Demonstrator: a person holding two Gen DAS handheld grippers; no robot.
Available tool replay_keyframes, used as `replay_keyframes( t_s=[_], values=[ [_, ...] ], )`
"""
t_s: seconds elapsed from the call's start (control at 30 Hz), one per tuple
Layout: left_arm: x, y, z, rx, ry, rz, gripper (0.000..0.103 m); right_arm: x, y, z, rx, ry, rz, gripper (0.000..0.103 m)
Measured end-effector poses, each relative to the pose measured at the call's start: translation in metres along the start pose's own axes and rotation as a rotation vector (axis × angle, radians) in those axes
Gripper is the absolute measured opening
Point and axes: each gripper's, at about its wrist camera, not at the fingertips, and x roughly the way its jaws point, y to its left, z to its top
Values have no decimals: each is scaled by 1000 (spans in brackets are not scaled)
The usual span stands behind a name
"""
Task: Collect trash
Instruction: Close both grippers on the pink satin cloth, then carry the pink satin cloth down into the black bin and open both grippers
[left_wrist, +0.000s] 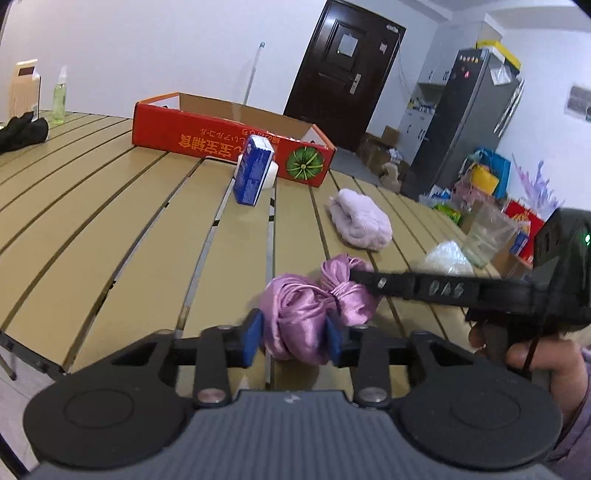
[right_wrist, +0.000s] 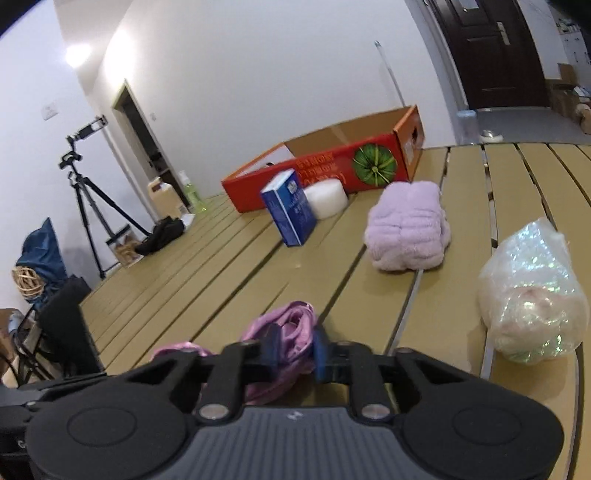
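White walls, a dark door (left_wrist: 343, 70), a grey fridge (left_wrist: 469, 114).

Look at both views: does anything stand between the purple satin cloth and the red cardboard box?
Yes. Both grippers, left and right, pinch the purple satin cloth. The blue carton and a white roll stand just before the red cardboard box, partly in the path.

We are seeing a dark door (left_wrist: 343, 70) standing shut at the far right, a grey fridge (left_wrist: 469, 110) beside it, and colourful bags (left_wrist: 487, 177) piling on the floor — while at the far left a tripod (right_wrist: 88, 192) is standing by the white wall (right_wrist: 258, 74).
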Motion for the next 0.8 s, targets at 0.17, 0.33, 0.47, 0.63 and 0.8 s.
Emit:
replay_keyframes(
  t_s=[0.17, 0.33, 0.47, 0.63, 0.8],
  values=[
    [-3, -2, -1, -14, 2, 1, 25, -12, 7, -9, -28, -20, -14, 7],
    [-43, -22, -10, 20, -27, 13, 25, -51, 32, -14, -74, -53, 10, 7],
    [-96, -31, -39, -11, -75, -1, 25, -102, 62, -46, -139, -103, 50, 7],
    [-142, -34, -102, -112, -62, -38, 24, -149, 81, -113, -181, -90, 63, 7],
    [-144, -40, -141, -150, 34, -43, 24, -165, 77, -160, -147, -3, 33, 7]
  ],
)
